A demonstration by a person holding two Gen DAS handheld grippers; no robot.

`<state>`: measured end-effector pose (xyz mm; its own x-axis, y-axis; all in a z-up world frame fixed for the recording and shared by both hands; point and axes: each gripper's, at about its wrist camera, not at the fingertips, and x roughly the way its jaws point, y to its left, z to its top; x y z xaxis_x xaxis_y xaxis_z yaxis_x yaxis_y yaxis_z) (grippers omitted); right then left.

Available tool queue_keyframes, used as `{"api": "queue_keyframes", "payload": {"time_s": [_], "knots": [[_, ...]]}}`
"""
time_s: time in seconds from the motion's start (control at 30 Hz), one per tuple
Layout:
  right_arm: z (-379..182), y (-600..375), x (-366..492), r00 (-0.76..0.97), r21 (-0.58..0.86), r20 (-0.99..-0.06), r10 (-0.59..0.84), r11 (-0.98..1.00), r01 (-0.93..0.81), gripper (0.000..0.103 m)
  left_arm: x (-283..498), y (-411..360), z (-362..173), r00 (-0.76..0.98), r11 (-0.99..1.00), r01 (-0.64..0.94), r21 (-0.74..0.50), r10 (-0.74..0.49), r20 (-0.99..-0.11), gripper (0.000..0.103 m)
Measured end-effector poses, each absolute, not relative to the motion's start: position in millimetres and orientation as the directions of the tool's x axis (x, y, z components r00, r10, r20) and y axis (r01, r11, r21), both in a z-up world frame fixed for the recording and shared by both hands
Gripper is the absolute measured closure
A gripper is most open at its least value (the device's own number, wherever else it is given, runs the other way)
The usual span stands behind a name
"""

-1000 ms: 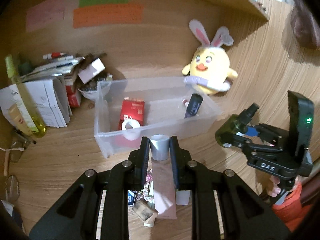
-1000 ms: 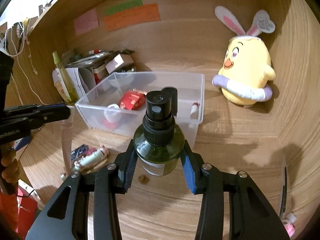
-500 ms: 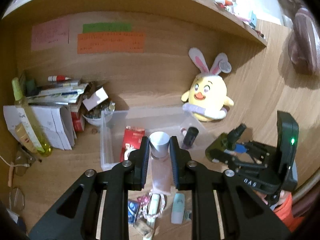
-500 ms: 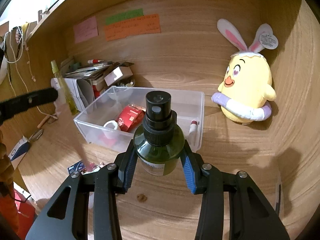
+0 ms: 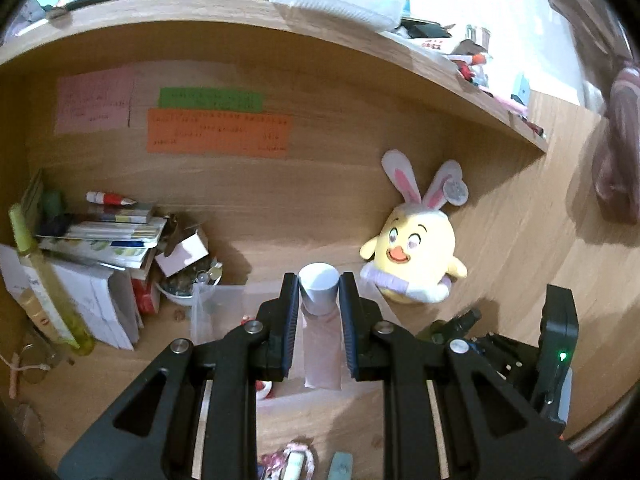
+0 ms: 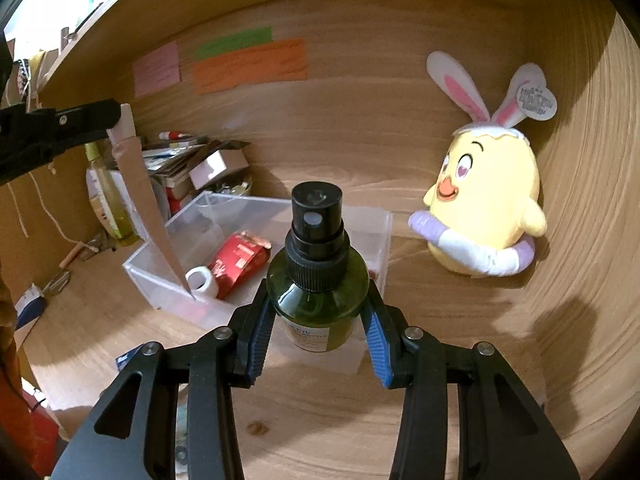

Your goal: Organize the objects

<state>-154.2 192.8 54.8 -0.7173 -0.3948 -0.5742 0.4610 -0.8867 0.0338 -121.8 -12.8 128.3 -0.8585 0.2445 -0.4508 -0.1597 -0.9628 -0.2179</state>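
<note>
My left gripper [image 5: 318, 285] is shut on the pale cap of a pink tube [image 5: 322, 354], which hangs down between the fingers. In the right wrist view the left gripper [image 6: 114, 118] holds the pink tube [image 6: 140, 188] high, its flat end over the near left corner of the clear bin [image 6: 160, 286]. My right gripper [image 6: 318, 304] is shut on a dark green spray bottle [image 6: 316, 280] with a black pump top, just in front of the bin. A red packet [image 6: 240, 258] and a white tape roll [image 6: 202, 280] lie in the bin.
A yellow plush chick [image 6: 484, 200] with rabbit ears leans on the back wall, right of the bin. Stacked books [image 5: 100, 236], a yellow-green bottle [image 5: 44, 280] and a bowl of small items [image 5: 188, 284] crowd the left. A shelf [image 5: 280, 28] runs overhead. Small items [image 5: 296, 460] lie on the desk near me.
The left gripper has risen with the pink tube and tilted up, so the bin has dropped low in its view. The right gripper has moved closer to the bin with the bottle.
</note>
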Motion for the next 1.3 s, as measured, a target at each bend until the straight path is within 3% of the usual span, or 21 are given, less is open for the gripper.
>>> {"api": "queue_keyframes", "payload": {"time_s": [0.23,0.73,1.07,1.3], "knots": [[54.2,192.5,-185.1,-0.736,-0.049,-0.600,-0.315,-0.903,0.426,0.064,-153.9,-18.6,113.2,-0.856,-0.949,-0.136,-0.286,0.258,-0.448,0.083],[38.2,159.8,-241.4,-0.681,-0.133,-0.680,-0.270,-0.869,0.477,0.064,-208.8,-51.8,42.2,-0.746,-0.929,-0.037,-0.368,0.271,-0.608,0.082],[28.9,143.5,-243.6,-0.649,-0.127,-0.699,-0.300,-0.841,0.526,0.064,-218.6,-57.3,10.3,-0.699,-0.964,0.016,-0.267,0.180,-0.692,0.083],[31.9,143.8,-241.3,-0.642,-0.112,-0.698,-0.317,-0.837,0.535,0.064,-212.1,-51.5,12.2,-0.703,-0.976,0.005,-0.217,0.151,-0.695,0.082]]}}
